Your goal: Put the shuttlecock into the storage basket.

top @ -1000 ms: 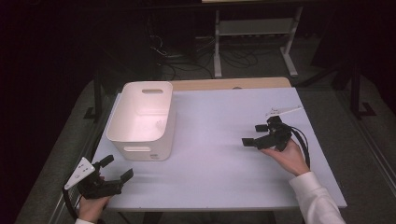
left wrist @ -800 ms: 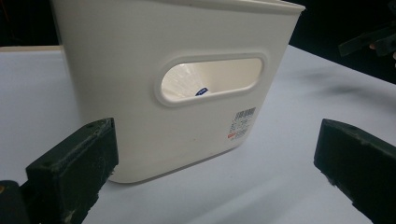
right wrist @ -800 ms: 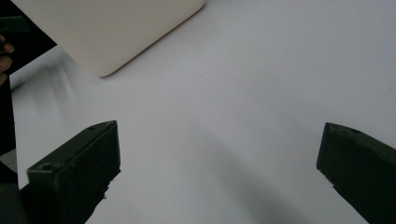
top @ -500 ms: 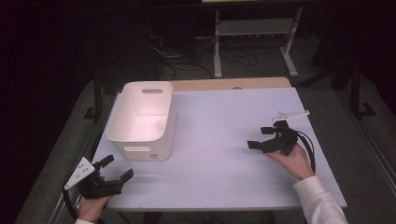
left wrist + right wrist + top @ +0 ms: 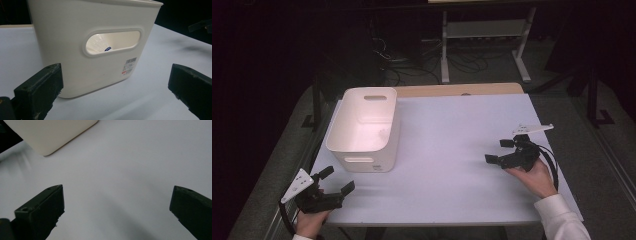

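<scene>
A white plastic bin stands on the left half of the white table. My left gripper rests open at the table's front left corner, just short of the bin. In the left gripper view the bin is close ahead, and through its handle slot a white object with a blue mark shows inside. My right gripper is held open low over the table's right side, pointing left, nothing between its jaws. The right gripper view shows bare table and the bin's corner.
A wooden strip runs along the table's far edge. Beyond it on the dark floor stand a metal rack and cables. The table's middle lies bare between the two grippers.
My right gripper has moved toward the front right of the table and come lower. The left gripper and the bin have stayed put.
</scene>
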`<action>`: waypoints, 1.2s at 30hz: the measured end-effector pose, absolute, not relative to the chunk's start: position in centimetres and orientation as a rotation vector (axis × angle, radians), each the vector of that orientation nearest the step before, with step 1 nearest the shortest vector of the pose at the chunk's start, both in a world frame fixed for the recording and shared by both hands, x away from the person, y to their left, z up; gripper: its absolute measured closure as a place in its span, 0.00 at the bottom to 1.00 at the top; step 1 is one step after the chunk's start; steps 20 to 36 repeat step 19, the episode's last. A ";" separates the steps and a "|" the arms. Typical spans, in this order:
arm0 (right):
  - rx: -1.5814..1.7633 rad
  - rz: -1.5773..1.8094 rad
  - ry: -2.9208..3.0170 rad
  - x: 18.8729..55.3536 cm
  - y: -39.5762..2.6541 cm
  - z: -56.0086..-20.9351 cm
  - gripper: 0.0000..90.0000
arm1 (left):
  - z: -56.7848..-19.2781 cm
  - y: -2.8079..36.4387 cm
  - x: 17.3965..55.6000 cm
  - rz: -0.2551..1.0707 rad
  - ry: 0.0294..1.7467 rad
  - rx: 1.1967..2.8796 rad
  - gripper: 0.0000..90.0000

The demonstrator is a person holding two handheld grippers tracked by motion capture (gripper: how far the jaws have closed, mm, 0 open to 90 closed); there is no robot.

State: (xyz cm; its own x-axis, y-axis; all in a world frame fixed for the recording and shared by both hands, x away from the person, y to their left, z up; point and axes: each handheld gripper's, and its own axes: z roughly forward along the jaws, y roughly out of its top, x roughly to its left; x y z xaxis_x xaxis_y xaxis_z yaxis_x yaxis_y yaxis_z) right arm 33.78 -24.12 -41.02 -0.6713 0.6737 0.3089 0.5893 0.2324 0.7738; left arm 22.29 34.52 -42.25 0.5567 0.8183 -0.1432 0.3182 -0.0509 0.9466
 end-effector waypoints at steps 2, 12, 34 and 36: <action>1.240 1.439 2.384 33.6 -24.5 -41.1 0.00 | -42.3 34.5 22.3 0.536 0.975 1.629 0.00; 1.233 1.442 2.346 32.9 -25.4 -41.3 0.00 | -42.3 34.5 22.3 0.535 0.973 1.622 0.00; 1.212 1.412 2.329 32.5 -25.8 -41.5 0.00 | -42.2 34.5 22.2 0.538 0.969 1.627 0.00; 1.212 1.412 2.329 32.5 -25.8 -41.5 0.00 | -42.2 34.5 22.2 0.538 0.969 1.627 0.00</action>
